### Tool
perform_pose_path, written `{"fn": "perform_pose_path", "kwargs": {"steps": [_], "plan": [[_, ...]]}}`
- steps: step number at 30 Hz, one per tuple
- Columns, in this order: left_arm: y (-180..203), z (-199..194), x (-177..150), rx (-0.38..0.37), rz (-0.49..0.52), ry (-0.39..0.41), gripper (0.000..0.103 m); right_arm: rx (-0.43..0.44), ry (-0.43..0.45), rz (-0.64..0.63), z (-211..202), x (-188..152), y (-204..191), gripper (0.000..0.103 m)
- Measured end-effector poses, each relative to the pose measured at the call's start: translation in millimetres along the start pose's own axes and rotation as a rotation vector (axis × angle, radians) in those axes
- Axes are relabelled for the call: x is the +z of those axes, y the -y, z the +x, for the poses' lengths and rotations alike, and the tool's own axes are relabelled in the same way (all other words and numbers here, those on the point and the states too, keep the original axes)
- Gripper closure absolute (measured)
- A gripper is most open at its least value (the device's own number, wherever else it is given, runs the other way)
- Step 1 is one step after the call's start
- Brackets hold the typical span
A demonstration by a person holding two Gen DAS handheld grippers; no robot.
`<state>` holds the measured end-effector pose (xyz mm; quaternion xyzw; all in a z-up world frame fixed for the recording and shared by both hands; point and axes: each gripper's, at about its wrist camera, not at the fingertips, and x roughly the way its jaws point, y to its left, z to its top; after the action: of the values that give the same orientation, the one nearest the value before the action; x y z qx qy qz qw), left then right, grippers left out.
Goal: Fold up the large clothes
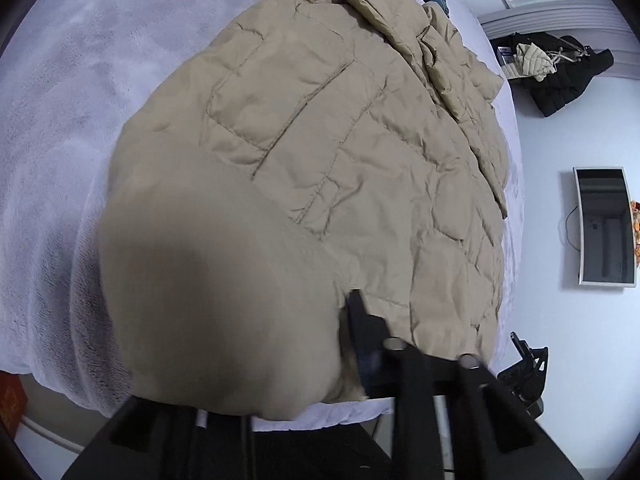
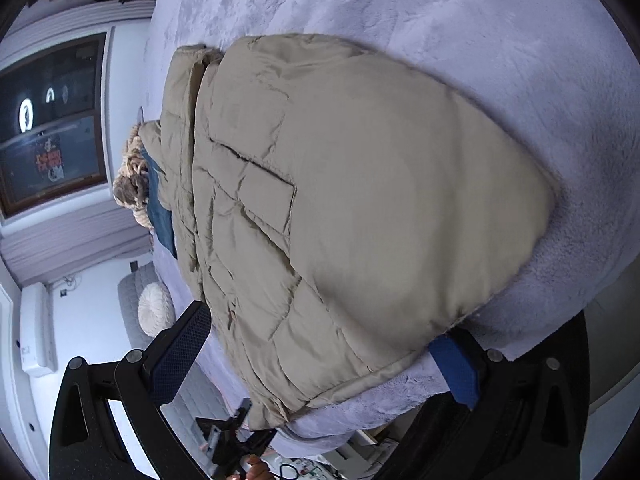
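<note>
While the left tool [image 1: 352, 344] pinches it, the beige puffer jacket [image 1: 320, 140] lies flat.

Both wrist cameras hang close over the near edge of the bed [image 1: 60, 120], tilted steeply down. The left view looks toward 1 o'clock, the right toward 10 o'clock. Both share the tan quilted jacket [image 1: 320, 140] [image 2: 320, 200] filling each frame.
</note>
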<state>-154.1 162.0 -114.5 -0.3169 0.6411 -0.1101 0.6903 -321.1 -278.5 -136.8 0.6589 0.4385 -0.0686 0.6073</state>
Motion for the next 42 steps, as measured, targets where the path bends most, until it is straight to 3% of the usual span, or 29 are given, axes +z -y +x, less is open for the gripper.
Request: {"fn": "perform_pose_path", "kwargs": {"steps": [1, 2, 3, 5, 6, 10, 18, 27, 35, 42], "plan": [[-2, -4, 1, 0.0, 0.008, 0.01, 0.087, 0.01, 0.003, 0.021, 0, 0, 2, 0.008], [-2, -8, 2, -0.005, 0.012, 0.024, 0.092, 0.018, 0.0, 0.032, 0, 0, 3, 0.026], [-2, -11, 3, -0.008, 0.016, 0.035, 0.092, 0.022, -0.005, 0.034, 1, 1, 4, 0.035], [1, -22, 5, -0.009, 0.027, 0.068, 0.092, 0.01, -0.018, 0.027, 2, 3, 5, 0.084], [3, -26, 6, -0.008, 0.032, 0.081, 0.092, -0.007, -0.017, 0.018, 1, 3, 3, 0.093], [14, -51, 14, -0.027, 0.06, 0.136, 0.093, -0.045, 0.035, -0.072, -15, 4, -19, 0.096], [65, -93, 53, -0.049, 0.154, 0.25, 0.093, -0.051, 0.06, -0.298, -31, 16, -104, 0.096], [143, -118, 140, -0.027, 0.256, 0.405, 0.093, -0.036, 0.066, -0.517, -18, 62, -220, 0.096], [205, -88, 246, 0.106, 0.298, 0.49, 0.093, -0.073, 0.037, -0.699, 33, 135, -328, 0.096], [199, -5, 327, 0.268, 0.248, 0.465, 0.093, -0.183, -0.027, -0.754, 129, 205, -364, 0.097]]}}
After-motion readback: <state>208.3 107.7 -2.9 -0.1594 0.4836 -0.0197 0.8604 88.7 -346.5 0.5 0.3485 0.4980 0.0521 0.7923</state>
